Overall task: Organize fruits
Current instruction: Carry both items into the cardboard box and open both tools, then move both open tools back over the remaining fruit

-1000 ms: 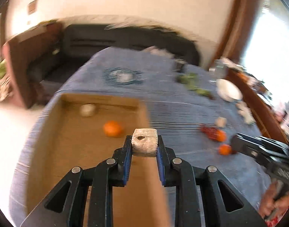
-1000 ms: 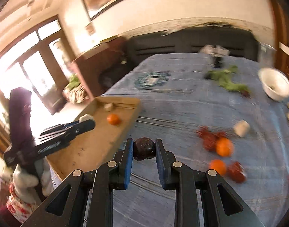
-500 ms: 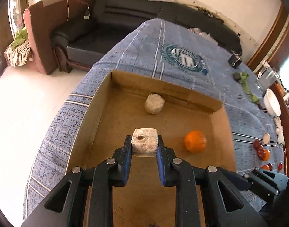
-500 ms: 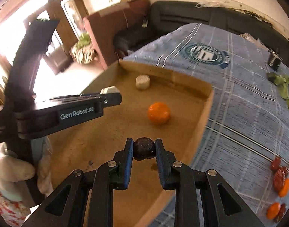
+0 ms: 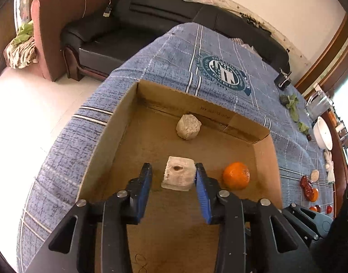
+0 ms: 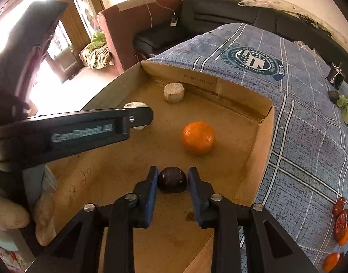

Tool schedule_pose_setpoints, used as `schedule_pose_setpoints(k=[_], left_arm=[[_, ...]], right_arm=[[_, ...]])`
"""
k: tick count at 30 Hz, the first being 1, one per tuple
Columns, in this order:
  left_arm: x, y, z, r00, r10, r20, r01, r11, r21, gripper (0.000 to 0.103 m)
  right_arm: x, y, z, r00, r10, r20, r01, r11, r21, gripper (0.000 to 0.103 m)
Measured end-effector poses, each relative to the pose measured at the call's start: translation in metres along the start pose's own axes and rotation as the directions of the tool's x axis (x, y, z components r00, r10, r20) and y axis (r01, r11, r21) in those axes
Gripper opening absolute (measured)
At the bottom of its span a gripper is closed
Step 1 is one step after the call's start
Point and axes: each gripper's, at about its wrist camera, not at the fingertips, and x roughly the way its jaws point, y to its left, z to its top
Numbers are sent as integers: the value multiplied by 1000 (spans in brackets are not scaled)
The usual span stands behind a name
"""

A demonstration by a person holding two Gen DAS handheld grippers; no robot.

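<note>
A cardboard box (image 5: 119, 113) lies on the blue checked tablecloth. My left gripper (image 5: 172, 177) is open over the box, with a pale cube-shaped fruit piece (image 5: 178, 176) resting on the box floor between its fingers. A rough beige lump (image 5: 188, 127) lies near the far wall and an orange (image 5: 236, 175) to the right. My right gripper (image 6: 171, 179) is open around a dark round fruit (image 6: 172, 179) sitting on the box floor. In the right wrist view the orange (image 6: 198, 137), the beige lump (image 6: 174, 92) and the left gripper's finger (image 6: 78, 132) show.
Loose red and orange fruits (image 6: 342, 223) lie on the cloth to the right of the box. A white bowl (image 5: 323, 135) and green leaves (image 5: 292, 104) sit further right. A black sofa (image 5: 151, 16) stands beyond the table end.
Both grippers have lowered into the box and opened. The pale cube and the dark fruit, held before, now rest on the box floor between the open fingers.
</note>
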Motion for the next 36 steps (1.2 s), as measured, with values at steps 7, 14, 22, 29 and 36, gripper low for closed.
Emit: schedule_pose_setpoints(k=[7, 14, 22, 29, 36], left_arm=[[-53, -6, -11, 993, -34, 112, 34, 999, 1, 57], [-96, -35, -37, 980, -114, 161, 108, 993, 45, 69], [-97, -102, -75, 972, -211, 98, 193, 967, 166, 69], [-79, -154, -101, 970, -243, 22, 231, 943, 240, 69], [-54, -201, -120, 965, -259, -39, 258, 916, 308, 69]], right_arm=[[-53, -19, -5, 990, 27, 139, -35, 998, 56, 54], [-113, -59, -42, 972, -7, 236, -24, 991, 129, 72], [-164, -118, -106, 963, -85, 254, 21, 969, 246, 72], [-228, -204, -175, 930, -250, 270, 120, 900, 419, 74], [-284, -277, -235, 879, -404, 252, 195, 788, 583, 73]])
